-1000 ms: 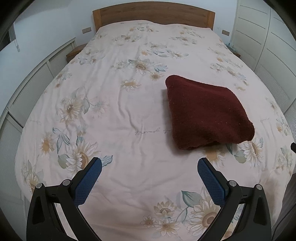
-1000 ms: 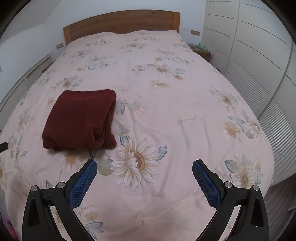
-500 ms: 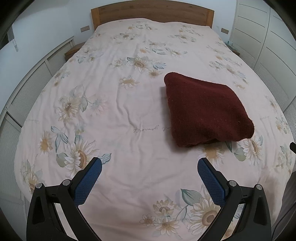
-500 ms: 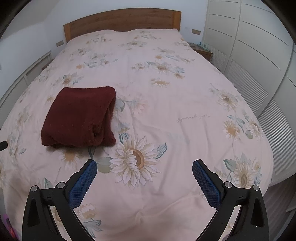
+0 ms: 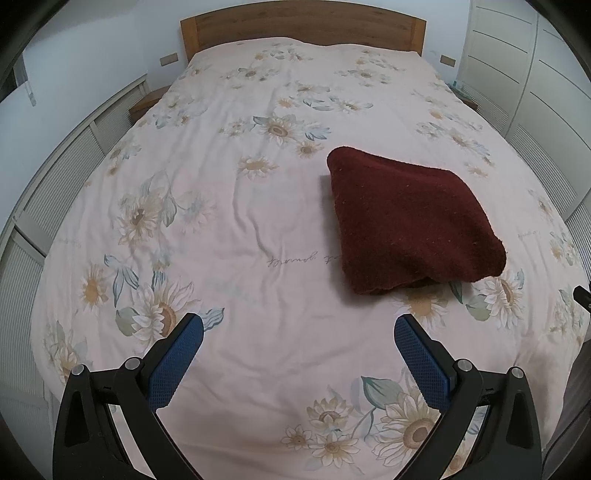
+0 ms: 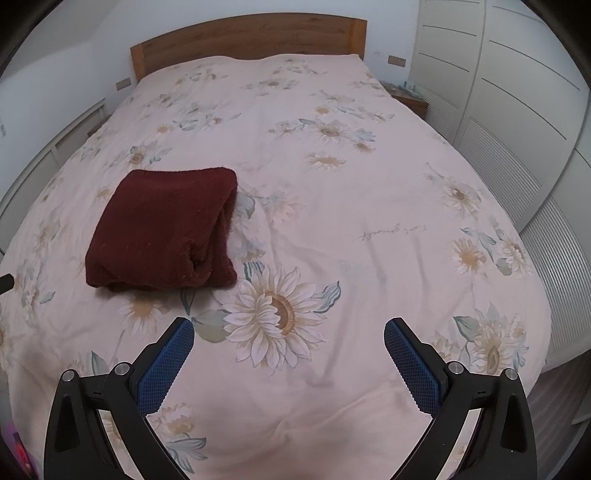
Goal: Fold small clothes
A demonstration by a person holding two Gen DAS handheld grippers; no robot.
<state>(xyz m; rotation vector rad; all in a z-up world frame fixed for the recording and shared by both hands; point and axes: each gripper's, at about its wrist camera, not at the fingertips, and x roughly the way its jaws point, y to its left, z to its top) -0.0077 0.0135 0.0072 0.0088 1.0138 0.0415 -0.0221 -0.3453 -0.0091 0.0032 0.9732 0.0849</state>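
A dark red fuzzy garment (image 5: 410,221) lies folded into a thick rectangle on the flowered bedspread (image 5: 240,206). In the left wrist view it sits ahead and to the right of my left gripper (image 5: 298,325), which is open and holds nothing. In the right wrist view the same folded garment (image 6: 162,229) lies ahead and to the left of my right gripper (image 6: 289,328), also open and holding nothing. Both grippers hover over the near part of the bed, apart from the cloth.
A wooden headboard (image 5: 303,26) closes the far end of the bed. White louvred wardrobe doors (image 6: 517,122) run along the right side, low white panels (image 5: 66,173) along the left. Small bedside tables (image 6: 410,98) stand by the headboard.
Both views have pulled back slightly from the bed; the folded garment stays where it lay. Both grippers remain open.
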